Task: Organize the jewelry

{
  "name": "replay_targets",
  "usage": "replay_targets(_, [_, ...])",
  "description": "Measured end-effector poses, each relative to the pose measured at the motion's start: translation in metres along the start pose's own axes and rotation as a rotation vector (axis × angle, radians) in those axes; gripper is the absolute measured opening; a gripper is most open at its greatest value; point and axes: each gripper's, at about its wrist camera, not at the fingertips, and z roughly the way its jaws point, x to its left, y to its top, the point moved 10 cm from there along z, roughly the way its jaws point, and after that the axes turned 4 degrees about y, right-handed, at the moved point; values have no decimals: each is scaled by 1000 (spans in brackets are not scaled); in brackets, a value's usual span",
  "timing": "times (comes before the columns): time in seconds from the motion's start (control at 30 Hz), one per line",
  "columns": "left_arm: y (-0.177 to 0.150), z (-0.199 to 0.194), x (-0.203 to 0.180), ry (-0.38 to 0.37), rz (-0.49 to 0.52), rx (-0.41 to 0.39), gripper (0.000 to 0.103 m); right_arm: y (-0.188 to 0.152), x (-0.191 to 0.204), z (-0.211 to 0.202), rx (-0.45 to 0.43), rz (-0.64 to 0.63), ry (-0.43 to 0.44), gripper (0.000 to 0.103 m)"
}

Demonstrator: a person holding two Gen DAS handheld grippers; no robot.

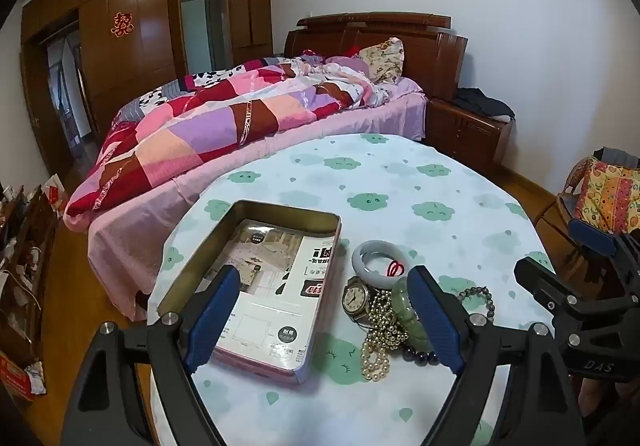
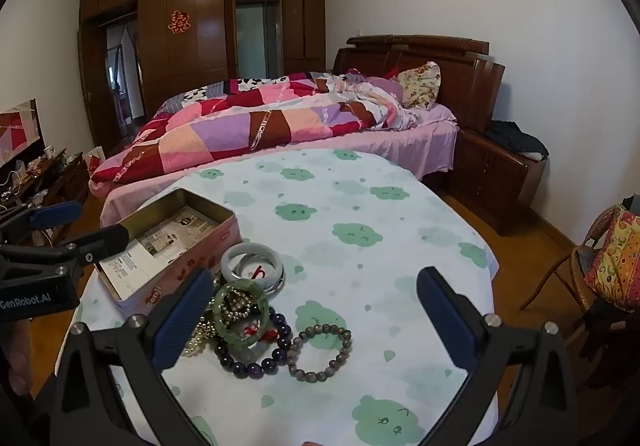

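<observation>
Your left gripper [image 1: 324,320] hangs over the table [image 1: 400,181] with its fingers spread wide and nothing between them; your right gripper [image 2: 316,320] is just as wide and empty. The open tin [image 1: 256,286] sits left of the jewelry pile, holding only a printed sheet. Beside its right wall lie the pale bangle [image 1: 378,258], the wristwatch [image 1: 354,298], the pearl strand [image 1: 378,342] and the green bangle [image 2: 240,310], heaped and touching. A dark purple bead bracelet [image 2: 256,362] seems to lie partly under the green bangle. The grey bead bracelet [image 2: 320,350] lies just beside them.
</observation>
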Motion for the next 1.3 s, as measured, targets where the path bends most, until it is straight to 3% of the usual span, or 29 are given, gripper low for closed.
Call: replay_targets(1.3, [-9, 10, 4, -2, -16, 21, 86, -13, 8, 12, 42, 0, 13, 103])
